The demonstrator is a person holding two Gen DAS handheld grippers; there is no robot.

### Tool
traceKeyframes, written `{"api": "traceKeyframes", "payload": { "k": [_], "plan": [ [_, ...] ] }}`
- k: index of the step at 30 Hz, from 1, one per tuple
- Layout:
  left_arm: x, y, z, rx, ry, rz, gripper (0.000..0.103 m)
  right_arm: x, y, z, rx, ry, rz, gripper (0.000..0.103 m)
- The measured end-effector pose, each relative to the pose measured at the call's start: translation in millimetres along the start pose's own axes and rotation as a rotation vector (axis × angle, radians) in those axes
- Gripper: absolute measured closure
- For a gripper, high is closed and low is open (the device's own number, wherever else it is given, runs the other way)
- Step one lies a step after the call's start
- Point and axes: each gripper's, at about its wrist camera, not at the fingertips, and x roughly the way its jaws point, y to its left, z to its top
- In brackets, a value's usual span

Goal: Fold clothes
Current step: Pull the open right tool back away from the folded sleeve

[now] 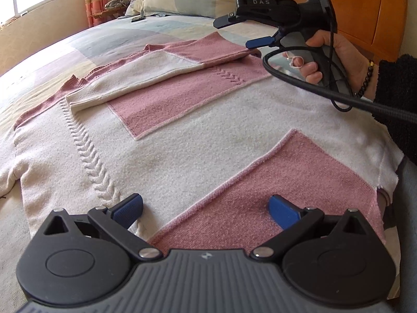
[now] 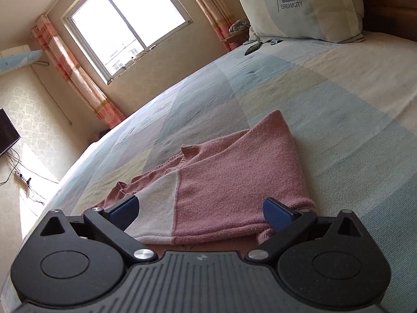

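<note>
Pillow (image 2: pixel 299 5) reads "DREAMCITY"; right gripper (image 1: pixel 242 32) marked "DAS". Sweater (image 1: pixel 182 135) lies flat on bed (image 2: pixel 325 99), 1 sleeve (image 2: pixel 221 180) folded across. Left gripper (image 1: pixel 206 210) & right both spread wide, holding nothing.

The sweater (image 1: pixel 182 135) is soft, fuzzy matt knit cloth with raised cable stitching. The bed (image 2: pixel 325 99) cover is flat woven cloth, matt. The left gripper (image 1: pixel 206 210) is matt black plastic with shiny metal pins and ribbed blue finger pads (image 1: pixel 129 207). The headboard (image 1: pixel 365 10) is glossy wood.
</note>
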Motion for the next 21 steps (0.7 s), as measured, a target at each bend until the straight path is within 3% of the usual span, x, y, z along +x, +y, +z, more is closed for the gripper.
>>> {"api": "traceKeyframes", "payload": {
  "k": [2, 7, 10, 14, 18, 21],
  "plan": [
    [2, 1, 1, -0.007, -0.004, 0.002, 0.001, -2, 8, -3, -0.076, -0.035, -0.040, 0.000],
    [5, 4, 3, -0.021, -0.015, 0.013, 0.001, 24, 14, -7, -0.177, 0.061, -0.131, 0.000],
    [6, 6, 3, -0.028, -0.021, 0.025, 0.001, 20, 27, -8, -0.222, 0.068, -0.157, 0.000],
    [5, 10, 3, -0.038, -0.031, 0.065, 0.001, 11, 53, -15, -0.383, 0.053, -0.113, 0.000],
    [2, 24, 1, -0.090, -0.031, 0.097, 0.001, 30, 58, -29, -0.425, 0.194, -0.126, 0.000],
    [-3, 35, 2, -0.128, -0.045, 0.130, 0.001, 24, 63, -33, -0.432, 0.250, -0.094, 0.000]
  ]
}}
